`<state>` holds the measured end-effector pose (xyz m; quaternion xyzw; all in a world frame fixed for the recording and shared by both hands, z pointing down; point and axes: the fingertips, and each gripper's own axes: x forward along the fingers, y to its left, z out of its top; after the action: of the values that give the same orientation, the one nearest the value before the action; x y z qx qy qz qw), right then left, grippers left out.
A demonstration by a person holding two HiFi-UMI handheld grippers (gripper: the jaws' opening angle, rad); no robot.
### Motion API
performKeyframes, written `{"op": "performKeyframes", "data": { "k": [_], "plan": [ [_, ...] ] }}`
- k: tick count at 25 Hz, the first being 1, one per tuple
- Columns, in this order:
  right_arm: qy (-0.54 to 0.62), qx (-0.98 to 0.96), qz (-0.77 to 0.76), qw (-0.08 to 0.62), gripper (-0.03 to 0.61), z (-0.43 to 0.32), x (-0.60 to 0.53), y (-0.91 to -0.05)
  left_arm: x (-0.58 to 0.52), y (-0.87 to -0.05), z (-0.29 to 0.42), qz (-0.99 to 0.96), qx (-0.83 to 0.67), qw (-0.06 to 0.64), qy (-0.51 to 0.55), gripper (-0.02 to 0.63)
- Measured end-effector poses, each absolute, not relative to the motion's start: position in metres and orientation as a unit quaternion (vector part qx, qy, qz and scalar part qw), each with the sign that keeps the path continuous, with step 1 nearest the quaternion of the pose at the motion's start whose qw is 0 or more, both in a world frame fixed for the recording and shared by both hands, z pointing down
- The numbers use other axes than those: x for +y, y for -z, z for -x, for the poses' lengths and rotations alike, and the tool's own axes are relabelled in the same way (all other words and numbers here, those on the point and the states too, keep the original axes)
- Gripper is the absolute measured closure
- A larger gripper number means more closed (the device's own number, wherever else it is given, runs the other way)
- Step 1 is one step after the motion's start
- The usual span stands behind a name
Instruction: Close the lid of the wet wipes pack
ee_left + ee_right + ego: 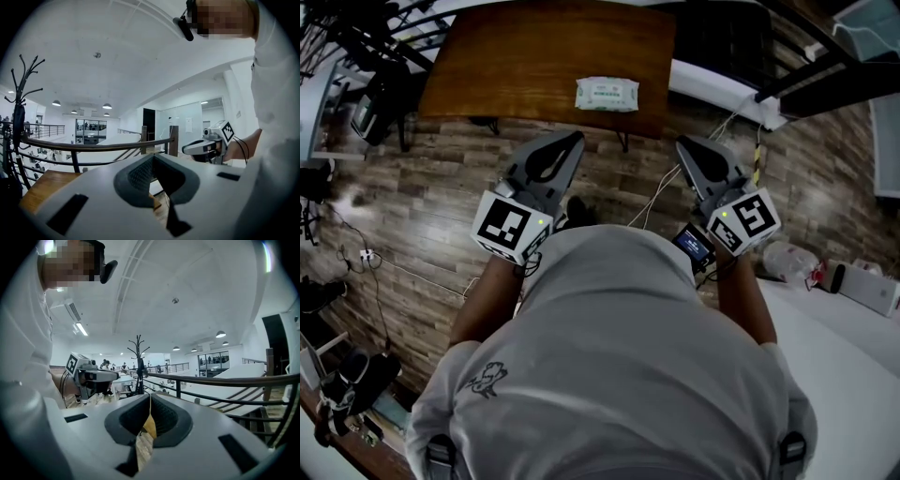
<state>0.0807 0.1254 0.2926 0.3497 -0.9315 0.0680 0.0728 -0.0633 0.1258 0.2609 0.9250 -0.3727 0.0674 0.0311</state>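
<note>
**Wipes pack up on the table, both grippers hanging well short of it**

In the head view, the wet wipes pack [607, 94] lies flat on the brown wooden table [506, 66], top centre of the frame and near the table's front edge. The left gripper [572, 141] and right gripper [684, 145] are both held out in front of the person over the plank floor, lower in the frame and well apart from the pack. Both have their jaws clenched tip to tip with nothing between them, and each gripper's own view backs that up.

I honestly can't tell which step this is. The pack is too small to see whether the lid is down or flipped up. It looks pretty flat, but I wouldn't swear to it. So this fits a lid waiting to be pressed just as well as one that's already down. Any touch on the lid would need a gripper brought up over the table edge, since neither is close.

As for writing, there's green print on the pack's label, but it's unreadable. Otherwise there are only the square black-and-white markers on the gripper cubes.
</note>
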Motion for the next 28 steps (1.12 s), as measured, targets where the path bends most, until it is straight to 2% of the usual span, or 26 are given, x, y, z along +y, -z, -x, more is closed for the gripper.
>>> {"op": "performKeyframes", "data": {
  "k": [15,28],
  "plan": [
    [-0.081,-0.950,-0.291,0.077,0.543,-0.152,0.248,-0.324,0.262,-0.290,-0.009,-0.894,-0.434,0.062,-0.090,0.600],
    [-0.088,-0.950,-0.294,0.067,0.543,-0.135,0.316,-0.322,0.331,-0.285,0.010,-0.892,-0.437,0.057,-0.102,0.601]
  ]
}}
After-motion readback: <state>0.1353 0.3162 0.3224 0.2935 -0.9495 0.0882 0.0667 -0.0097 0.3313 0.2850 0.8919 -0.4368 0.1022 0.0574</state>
